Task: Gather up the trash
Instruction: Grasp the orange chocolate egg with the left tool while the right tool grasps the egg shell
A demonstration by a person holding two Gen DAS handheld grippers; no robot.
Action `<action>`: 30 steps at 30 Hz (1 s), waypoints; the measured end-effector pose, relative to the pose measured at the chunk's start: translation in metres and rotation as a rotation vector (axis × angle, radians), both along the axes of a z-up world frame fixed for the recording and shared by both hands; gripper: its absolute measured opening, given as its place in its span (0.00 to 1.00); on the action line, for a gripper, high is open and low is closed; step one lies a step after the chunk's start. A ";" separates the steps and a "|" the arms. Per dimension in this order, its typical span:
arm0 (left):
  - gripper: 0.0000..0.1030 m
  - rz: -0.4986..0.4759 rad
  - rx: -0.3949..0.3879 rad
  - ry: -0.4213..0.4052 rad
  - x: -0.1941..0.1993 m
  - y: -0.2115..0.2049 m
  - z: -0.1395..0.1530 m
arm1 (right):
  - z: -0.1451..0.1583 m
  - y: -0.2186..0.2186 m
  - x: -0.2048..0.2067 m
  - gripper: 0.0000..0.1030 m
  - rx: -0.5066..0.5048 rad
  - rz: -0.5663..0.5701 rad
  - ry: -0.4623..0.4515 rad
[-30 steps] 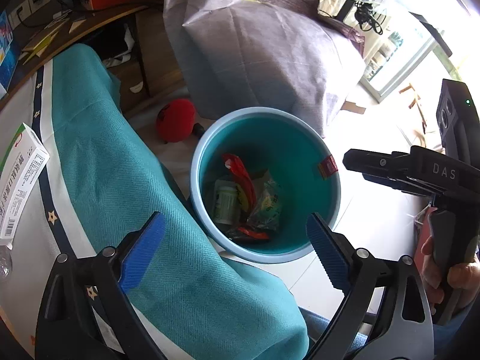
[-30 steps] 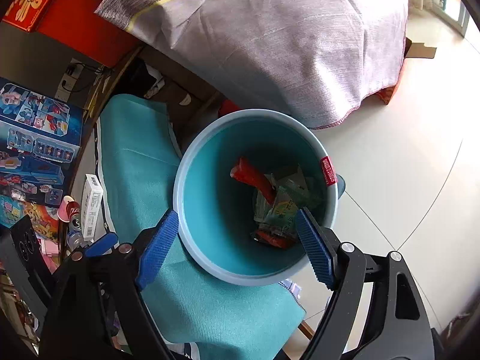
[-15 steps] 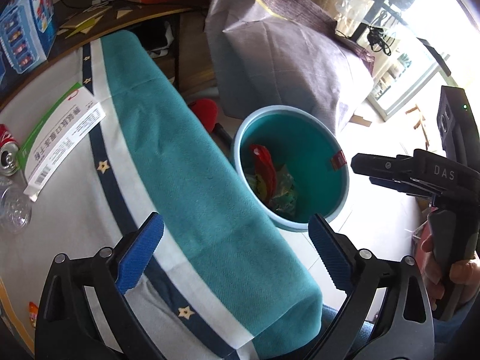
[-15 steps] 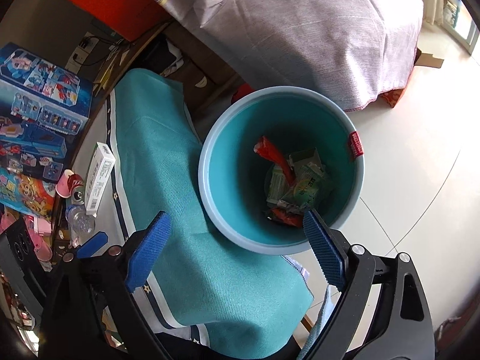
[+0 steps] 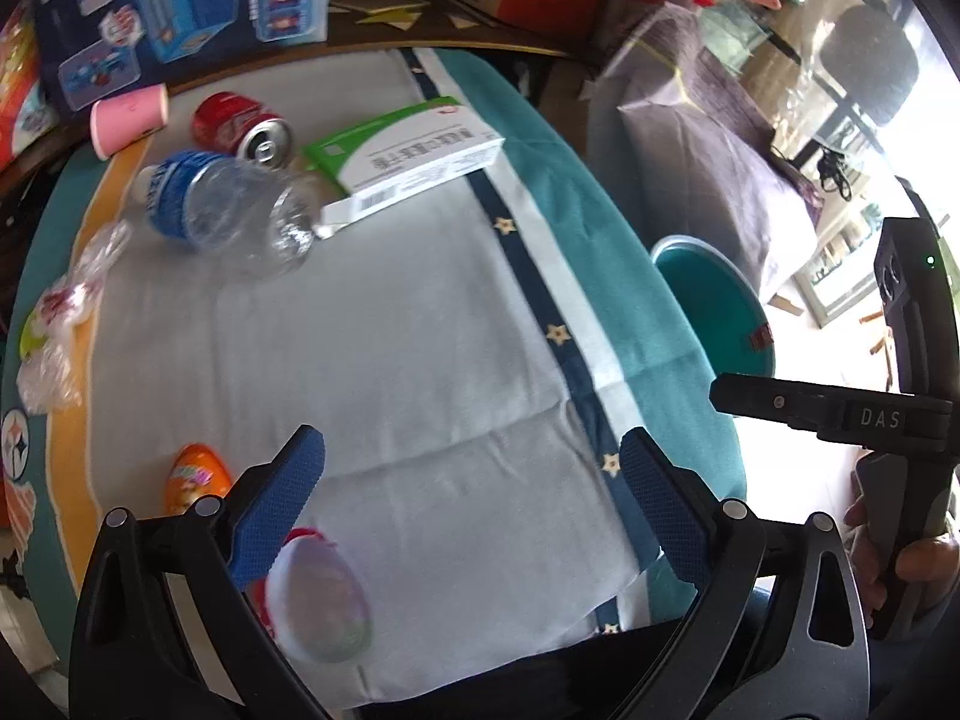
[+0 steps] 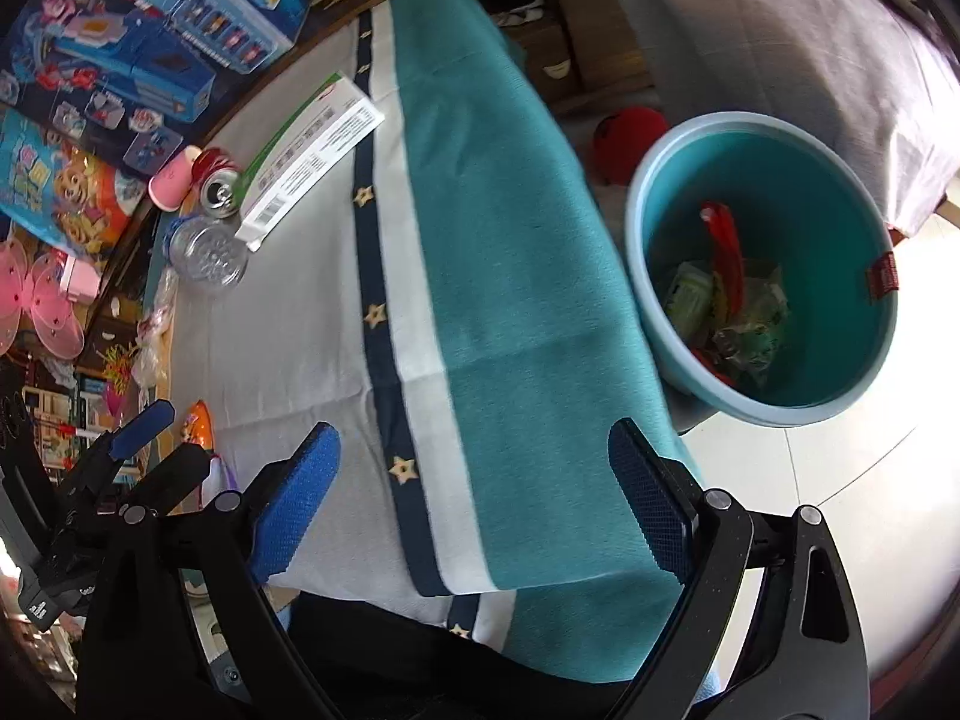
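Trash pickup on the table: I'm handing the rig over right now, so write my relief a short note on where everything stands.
Left tongs: open, empty, over the near table edge.
Right tongs: open, empty, over the cloth's teal border, bin side.
Bin: on the floor off the table's right edge, wrappers already inside.
Left on the cloth: at the far end, pink cup, red can, clear bottle, white-green box; along the left edge, crumpled plastic; near the left tongs, orange egg and clear egg shell.
To do: bin these, nearest first.
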State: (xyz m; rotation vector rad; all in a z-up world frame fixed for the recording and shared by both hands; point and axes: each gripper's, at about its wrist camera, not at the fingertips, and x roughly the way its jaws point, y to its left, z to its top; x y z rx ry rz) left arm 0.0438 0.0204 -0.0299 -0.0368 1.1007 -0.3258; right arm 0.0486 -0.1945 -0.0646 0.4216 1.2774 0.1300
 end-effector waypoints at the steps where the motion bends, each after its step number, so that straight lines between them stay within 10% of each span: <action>1: 0.96 0.015 -0.001 -0.001 -0.003 0.009 0.000 | 0.001 0.011 0.001 0.84 -0.001 0.020 0.003; 12: 0.96 0.215 -0.008 0.006 -0.045 0.134 -0.020 | -0.003 0.136 0.000 0.84 0.000 0.257 0.059; 30: 0.96 0.257 0.004 0.037 -0.079 0.206 -0.056 | -0.032 0.239 -0.001 0.84 -0.082 0.444 0.097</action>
